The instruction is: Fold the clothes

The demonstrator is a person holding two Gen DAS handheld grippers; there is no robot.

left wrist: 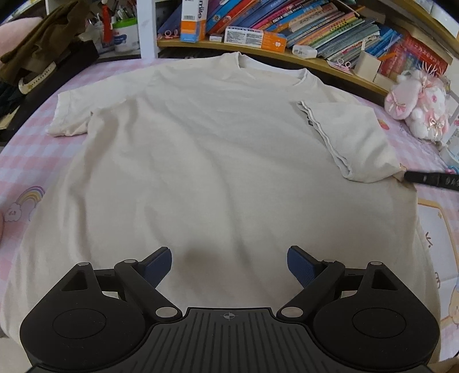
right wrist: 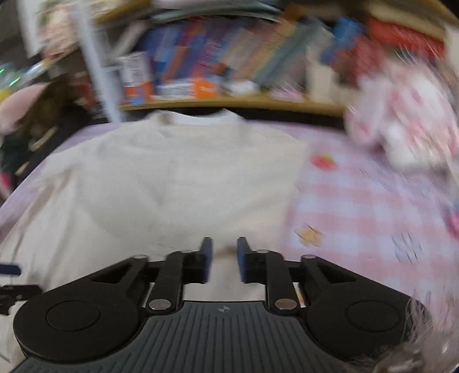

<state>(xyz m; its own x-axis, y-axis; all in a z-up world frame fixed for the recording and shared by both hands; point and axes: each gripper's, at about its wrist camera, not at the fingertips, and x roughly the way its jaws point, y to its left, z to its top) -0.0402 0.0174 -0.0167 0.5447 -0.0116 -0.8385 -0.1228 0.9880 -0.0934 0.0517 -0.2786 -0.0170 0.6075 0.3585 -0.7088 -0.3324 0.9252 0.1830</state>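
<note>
A big bed w/ a pink and white check sheet (left wrist: 25, 160) fills the view, and the cream t-shirt (left wrist: 200, 160) lies flat on it, spread out, neck hole at the far end by the shelf. Its one sleeve (left wrist: 71, 112) sticks out flat on the left side of the left wrist view. The other sleeve (left wrist: 352, 137) is folded in over the shirt body, hem edge showing. Behind the bed is a wood shelf (left wrist: 258, 50) packed w/ lots of bright books (left wrist: 315, 23) and some boxes. A pink and white plush toy (left wrist: 416, 106) sits on the bed near the folded sleeve. The left gripper (left wrist: 229, 268) hangs over the bottom part of the shirt w/ its blue fingers (left wrist: 157, 266) spread wide and nothing between them. The right gripper (right wrist: 224, 259) is over the shirt's right side; its pic is very blurry. Its fingers (right wrist: 207, 259) are close together w/ a small gap, and shirt cloth shows in that gap, but can't tell if they pinch it. In the left wrist view a black tip of the right gripper touches the shirt edge by the folded sleeve.
</note>
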